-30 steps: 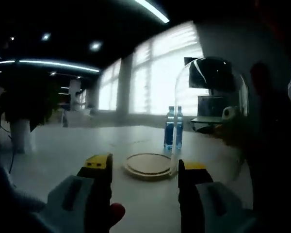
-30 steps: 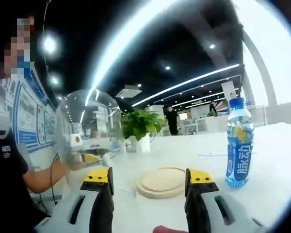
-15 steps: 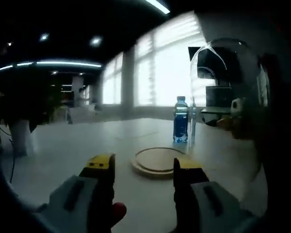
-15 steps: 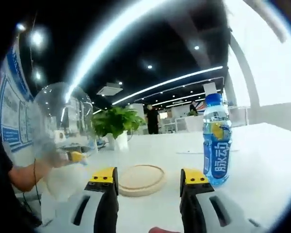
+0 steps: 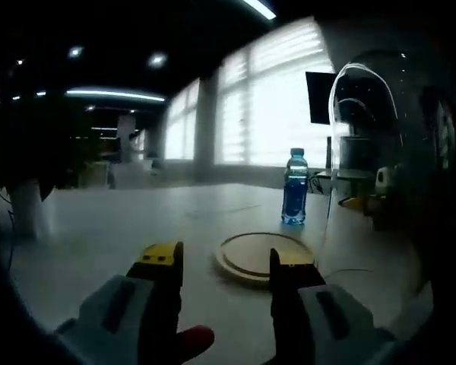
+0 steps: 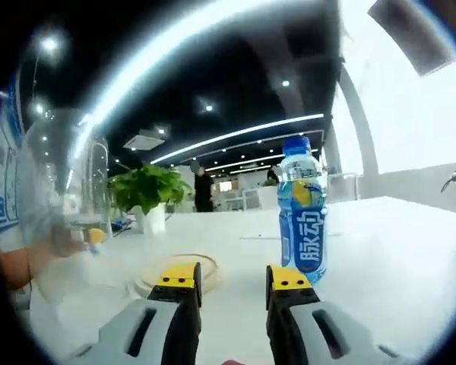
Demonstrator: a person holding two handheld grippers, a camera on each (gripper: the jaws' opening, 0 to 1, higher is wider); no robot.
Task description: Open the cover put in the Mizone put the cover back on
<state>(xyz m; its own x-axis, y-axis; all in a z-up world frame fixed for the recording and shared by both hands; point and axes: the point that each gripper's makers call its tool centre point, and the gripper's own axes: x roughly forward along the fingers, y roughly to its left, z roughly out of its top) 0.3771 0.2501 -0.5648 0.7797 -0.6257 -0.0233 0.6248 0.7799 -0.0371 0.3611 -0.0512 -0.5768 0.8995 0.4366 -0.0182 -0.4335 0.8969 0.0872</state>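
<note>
- The Mizone bottle (image 6: 302, 209) stands upright on the white counter (image 6: 380, 251), blue cap on, label facing the right gripper view; in the left gripper view the same bottle (image 5: 295, 187) sits further in from the counter's near edge than the base.
- The round wooden base (image 5: 264, 257) lies flat on the counter with nothing standing on it, near the bottle but apart from it. In the right gripper view the base (image 6: 205, 268) is partly hidden behind the jaw tips.
- The clear dome cover (image 5: 372, 160) is off the base and held up to one side (lifted, its lower rim above the counter); in the right gripper view it (image 6: 61, 190) shows at the side with a person's hand (image 6: 64, 239) at it.
- Left gripper (image 5: 222, 262): jaws parted, nothing between them, poised above the counter's near edge with the base just beyond the tips.
- Right gripper (image 6: 233, 277): jaws parted with a narrow gap, holding nothing; the bottle stands just beyond the right-hand jaw, contact not discernible.
- A potted plant (image 6: 147, 199) stands towards the counter's far edge.
- Beyond the counter: bright windows (image 5: 273, 106) and ceiling strip lights (image 6: 235, 137).
</note>
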